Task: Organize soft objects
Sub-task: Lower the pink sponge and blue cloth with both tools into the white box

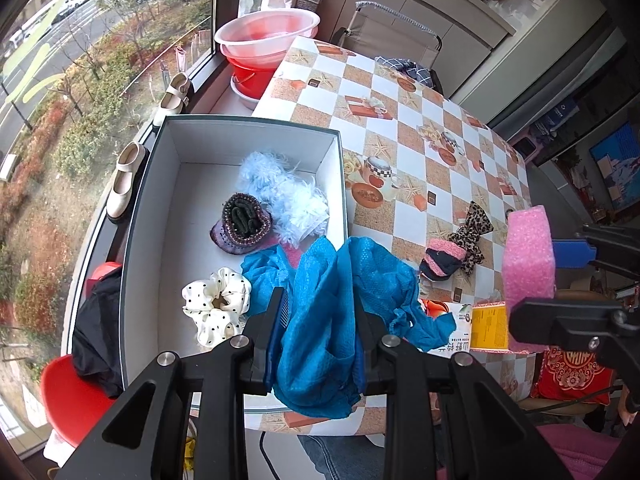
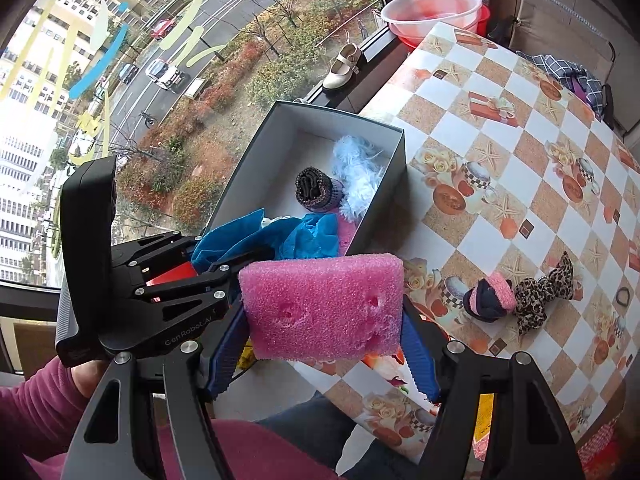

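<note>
Crumpled blue non-woven cloth [image 1: 320,320], bunched between the pads of the left tongs [image 1: 318,300], which are drawn narrow and clamp it at mid-bundle; its loose ends hang over the near wall of the open grey cardboard box with white interior [image 1: 256,124]. The cloth appears very light, limp and shapeless, so it is likely to drape and snag on the box edge; a hold on the thickest fold, as here, seems soundest. Pink rectangular foam block [image 2: 324,304], held across its width by the right tongs [image 2: 324,344], whose jaws stand at a middling spread and press on its two ends, above the near edge of the counter [image 2: 480,208] beside the box. The foam looks light and springy; dents on its face suggest it marks under pressure, so a gentle grip on the flat ends should serve. Inside the box: a white polka-dot fabric scrunchie [image 1: 218,304], a rolled purple-and-dark knitted sock [image 1: 242,226] and a pale blue fluffy item [image 1: 280,196]. On the checked oilcloth of the counter, well apart from the box: a rolled pink-and-navy sock [image 2: 490,294] touching a leopard-print fabric bow [image 2: 540,292]. These small soft pieces would probably compress readily; taking each across its rolled middle seems best.
</note>
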`<action>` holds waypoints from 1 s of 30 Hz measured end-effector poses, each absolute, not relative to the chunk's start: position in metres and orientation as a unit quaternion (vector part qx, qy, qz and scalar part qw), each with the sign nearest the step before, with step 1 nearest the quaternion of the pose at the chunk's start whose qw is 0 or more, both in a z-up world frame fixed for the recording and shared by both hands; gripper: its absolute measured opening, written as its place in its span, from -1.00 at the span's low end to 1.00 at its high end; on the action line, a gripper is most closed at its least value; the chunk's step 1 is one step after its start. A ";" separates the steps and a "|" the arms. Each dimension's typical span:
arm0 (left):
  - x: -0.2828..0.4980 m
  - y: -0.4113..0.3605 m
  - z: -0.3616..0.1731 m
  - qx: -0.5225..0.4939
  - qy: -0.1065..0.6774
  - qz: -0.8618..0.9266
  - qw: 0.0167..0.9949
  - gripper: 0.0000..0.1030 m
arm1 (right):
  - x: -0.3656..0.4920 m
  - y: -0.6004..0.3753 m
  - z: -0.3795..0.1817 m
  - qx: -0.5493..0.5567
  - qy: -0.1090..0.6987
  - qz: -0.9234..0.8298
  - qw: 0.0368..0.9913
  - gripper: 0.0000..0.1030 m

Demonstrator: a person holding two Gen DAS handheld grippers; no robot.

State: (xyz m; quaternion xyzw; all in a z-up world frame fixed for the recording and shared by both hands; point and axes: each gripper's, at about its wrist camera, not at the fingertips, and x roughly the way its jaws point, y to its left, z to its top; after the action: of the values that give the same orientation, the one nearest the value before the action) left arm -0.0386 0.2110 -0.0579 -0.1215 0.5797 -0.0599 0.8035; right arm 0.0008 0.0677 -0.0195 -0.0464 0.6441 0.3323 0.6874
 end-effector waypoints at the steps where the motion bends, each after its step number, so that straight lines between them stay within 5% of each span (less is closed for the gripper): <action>1: -0.039 0.213 -0.058 -0.123 0.580 -0.057 0.803 -0.40 | 0.001 0.070 -0.020 -0.049 0.644 0.334 0.686 0.39; 30: -0.051 0.240 -0.070 -0.151 0.582 -0.017 0.799 -0.40 | 0.004 0.108 -0.029 -0.079 0.645 0.359 0.669 0.39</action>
State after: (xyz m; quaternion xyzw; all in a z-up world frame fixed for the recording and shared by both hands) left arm -0.0511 0.2400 -0.0695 -0.1507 0.5817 -0.0172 0.7991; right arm 0.0037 0.1083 -0.0286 -0.0788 0.6453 0.3594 0.6695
